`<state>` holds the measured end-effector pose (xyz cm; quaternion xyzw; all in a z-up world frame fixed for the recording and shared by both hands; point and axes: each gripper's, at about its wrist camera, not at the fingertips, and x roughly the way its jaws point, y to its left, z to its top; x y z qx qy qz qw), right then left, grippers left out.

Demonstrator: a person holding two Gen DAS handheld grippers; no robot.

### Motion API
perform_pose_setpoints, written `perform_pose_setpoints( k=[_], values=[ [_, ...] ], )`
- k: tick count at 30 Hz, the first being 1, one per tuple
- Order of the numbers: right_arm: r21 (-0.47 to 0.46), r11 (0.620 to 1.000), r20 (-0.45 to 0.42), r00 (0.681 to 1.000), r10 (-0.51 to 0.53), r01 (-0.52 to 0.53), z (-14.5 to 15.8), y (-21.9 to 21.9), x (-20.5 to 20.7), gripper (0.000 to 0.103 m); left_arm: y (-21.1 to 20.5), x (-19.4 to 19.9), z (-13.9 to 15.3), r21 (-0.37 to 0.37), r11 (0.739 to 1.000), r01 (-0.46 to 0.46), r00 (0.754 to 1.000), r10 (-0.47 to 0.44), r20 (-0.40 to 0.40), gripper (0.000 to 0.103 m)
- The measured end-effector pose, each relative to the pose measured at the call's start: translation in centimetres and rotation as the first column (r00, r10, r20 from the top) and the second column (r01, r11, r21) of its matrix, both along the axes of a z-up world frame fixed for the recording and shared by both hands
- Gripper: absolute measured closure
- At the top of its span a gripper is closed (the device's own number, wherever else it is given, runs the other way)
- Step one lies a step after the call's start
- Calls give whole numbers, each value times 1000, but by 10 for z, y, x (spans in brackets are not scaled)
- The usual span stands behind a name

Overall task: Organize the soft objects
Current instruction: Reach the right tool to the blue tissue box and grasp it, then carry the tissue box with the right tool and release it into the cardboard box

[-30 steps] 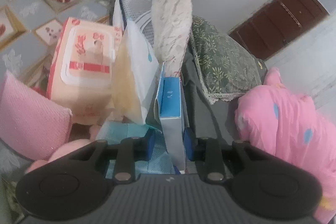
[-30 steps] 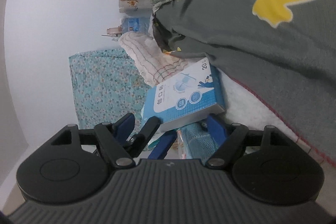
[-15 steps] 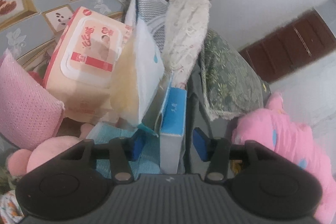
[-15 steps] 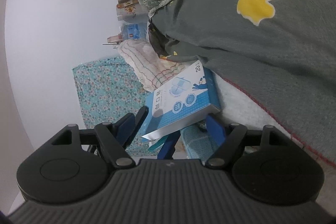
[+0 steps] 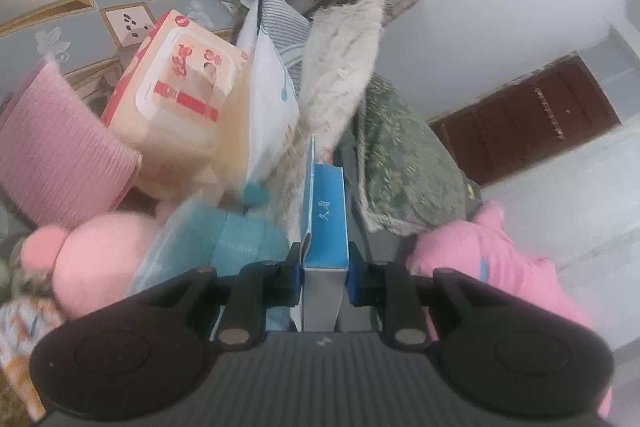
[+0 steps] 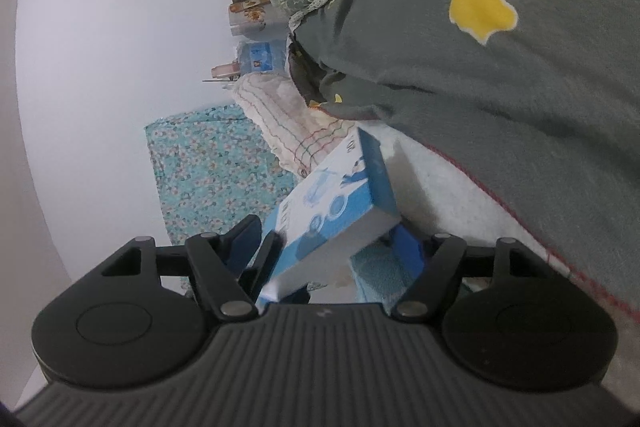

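- Your left gripper is pinching the blue box by its narrow sides, both pads pressed flat against it; the box's near end runs under the gripper body and is cut off there.
- Your right gripper has its jaws closing with the same blue box between them; you can't tell whether the pads touch it yet (the box's lower corner hides the left pad's face).
- The box stands on edge, wedged between a white fuzzy towel ahead-left of the left gripper and a dark grey garment to the right.
- Writing: two small white characters on the box's spine, too blurred to read; "20" shows at the far corner of its printed face in the right view, the rest smeared.
- Ahead-left of the left gripper, a wet-wipes pack shows red print and a small "New" badge; its brand text is illegible.
- A teal cloth just left of the left gripper is blurred, its lower part hidden by the gripper.
- The pink plush to the right is cut off by the gripper body.
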<state>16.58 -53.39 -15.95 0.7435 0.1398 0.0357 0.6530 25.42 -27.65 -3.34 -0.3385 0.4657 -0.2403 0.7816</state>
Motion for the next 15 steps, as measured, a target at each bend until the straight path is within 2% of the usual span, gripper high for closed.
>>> perform_pose_setpoints(
  k=[6,8,15],
  values=[
    [-38,999,27,1000,12,-11,8,7,-16,43,25,-40,9,-52,997,62,997,-59,47,82],
    [-64,998,42,999,17,-14,12,11,-24,54,35,-53,14,-61,995,79,994,-74,83,82],
    [-199,979,110,991,75,-52,38,35,-51,58,74,-99,33,-31,988,150,964,-139,225,77]
  ],
)
